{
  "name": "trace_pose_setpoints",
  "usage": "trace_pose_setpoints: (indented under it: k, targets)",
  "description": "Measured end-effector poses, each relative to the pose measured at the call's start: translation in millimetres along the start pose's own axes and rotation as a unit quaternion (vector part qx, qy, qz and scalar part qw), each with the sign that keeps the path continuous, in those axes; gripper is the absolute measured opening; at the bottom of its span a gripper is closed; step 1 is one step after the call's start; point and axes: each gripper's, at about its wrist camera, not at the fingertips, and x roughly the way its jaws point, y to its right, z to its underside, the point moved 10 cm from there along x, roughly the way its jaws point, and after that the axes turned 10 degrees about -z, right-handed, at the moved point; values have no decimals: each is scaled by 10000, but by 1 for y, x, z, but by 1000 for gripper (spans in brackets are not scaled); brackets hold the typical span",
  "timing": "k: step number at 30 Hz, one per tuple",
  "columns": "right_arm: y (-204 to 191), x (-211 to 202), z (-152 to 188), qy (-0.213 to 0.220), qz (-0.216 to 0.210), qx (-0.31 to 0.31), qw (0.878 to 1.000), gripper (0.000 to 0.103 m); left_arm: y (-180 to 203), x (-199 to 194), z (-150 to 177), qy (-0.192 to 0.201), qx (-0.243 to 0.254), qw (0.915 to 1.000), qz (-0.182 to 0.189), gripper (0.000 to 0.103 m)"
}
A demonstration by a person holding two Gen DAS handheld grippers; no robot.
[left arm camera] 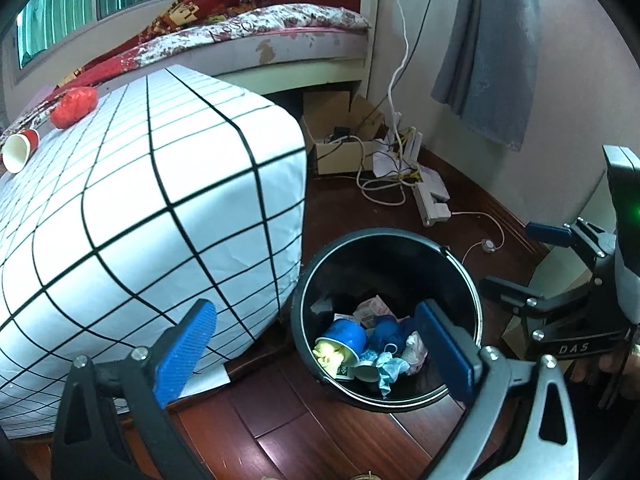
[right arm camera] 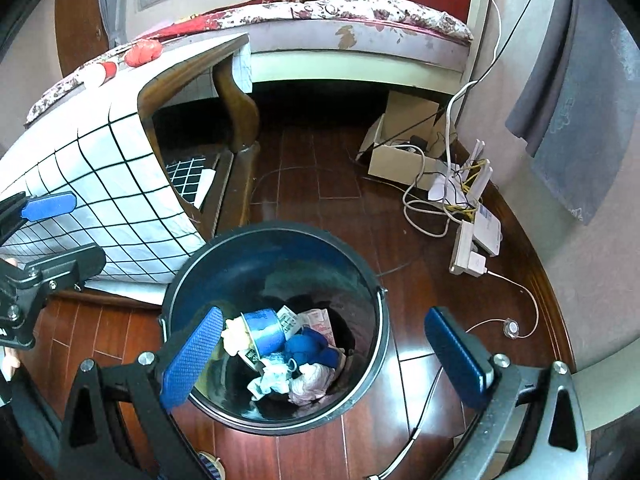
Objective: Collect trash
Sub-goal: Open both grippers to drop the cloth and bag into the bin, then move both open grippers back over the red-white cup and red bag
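Both grippers hung over the round black plastic trash bucket (right arm camera: 276, 256) on the dark red wood floor, just right of the low table draped in a white grid-patterned cloth (left arm camera: 160, 184). The left gripper (left arm camera: 316, 356) had its blue-padded fingers spread wide with nothing between them, and so did the right gripper (right arm camera: 326, 360). So neither was carrying anything.

The bucket already held a heap: a blue paper cup (right arm camera: 266, 330) on its side, some crumpled blue stuff, a wadded white plastic bag (right arm camera: 310, 380).

What looked left to grab sat at the far left end of the tabletop: a red paper cup with a white inside (left arm camera: 18, 150) and, beside it, a crumpled red-orange plastic bag (left arm camera: 74, 106). The cup lay tipped over, long axis running roughly near-left to far-right, mouth facing the near left in the left wrist view.

Probably the smart way: close across the cup's body, squarely against that axis, and squeeze gently so the thin paper doesn't crush or squirt out. The left gripper seemed better placed, being nearer the table.
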Motion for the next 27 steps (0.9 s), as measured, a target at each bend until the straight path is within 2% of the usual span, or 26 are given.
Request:
trace_pose_setpoints:
  k: [9, 15, 27]
  targets:
    - [-22, -16, -11, 174, -69, -222, 9996, 102, -16, -14, 1, 85, -80, 9999, -114, 100]
    - [-37, -29, -24, 332, -140, -356, 9987, 102, -26, -33, -9, 307, -144, 9992, -188, 100]
    - [-82, -60, -85, 879, -311, -692, 9932, 102, -75, -72, -44, 813, -503, 9945, -420, 101]
